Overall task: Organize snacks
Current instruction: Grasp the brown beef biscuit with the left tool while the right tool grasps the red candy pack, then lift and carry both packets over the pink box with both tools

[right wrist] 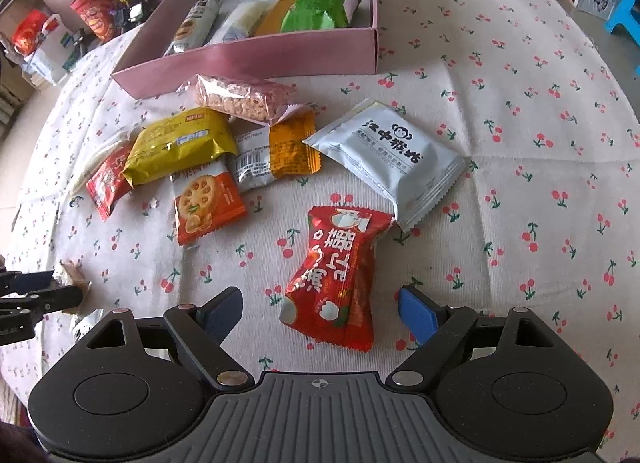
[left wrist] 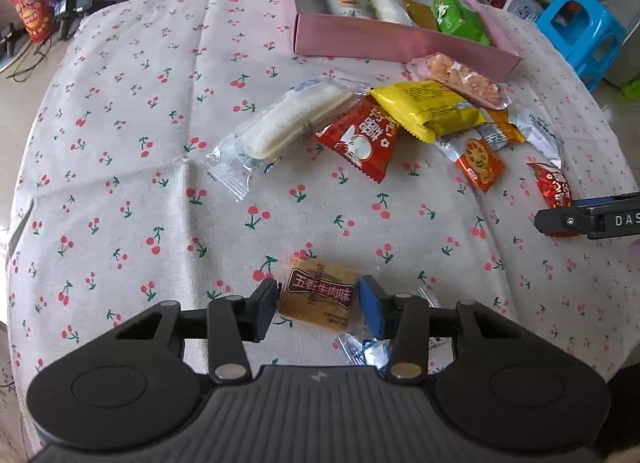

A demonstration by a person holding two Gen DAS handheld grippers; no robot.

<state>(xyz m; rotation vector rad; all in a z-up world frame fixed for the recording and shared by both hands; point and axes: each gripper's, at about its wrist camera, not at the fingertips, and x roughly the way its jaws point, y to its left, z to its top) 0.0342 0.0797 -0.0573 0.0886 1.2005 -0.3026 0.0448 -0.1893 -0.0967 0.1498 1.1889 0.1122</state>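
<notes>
Grip status: the left claw (left wrist: 318, 303) clenches the small tan foil beef-snack packet (left wrist: 318, 297) at its side edges, lying flat on the counter (left wrist: 132, 167). The right claw (right wrist: 320, 313) stands released, straddling the red crinkled snack pouch (right wrist: 336, 279). Ahead of both, the pink cardboard box (right wrist: 256, 57) retains free space; bare cloth in between permits lifting.

Two handheld black plastic grippers, matching build.
Left black plastic gripper (left wrist: 318, 305): ribbed grey top plate, round side housings, silver pivot screws, one black pad, one blue pad. Right black plastic gripper (right wrist: 320, 313): same body, blue pads, small crosshair mark on the ribbed plate.
</notes>
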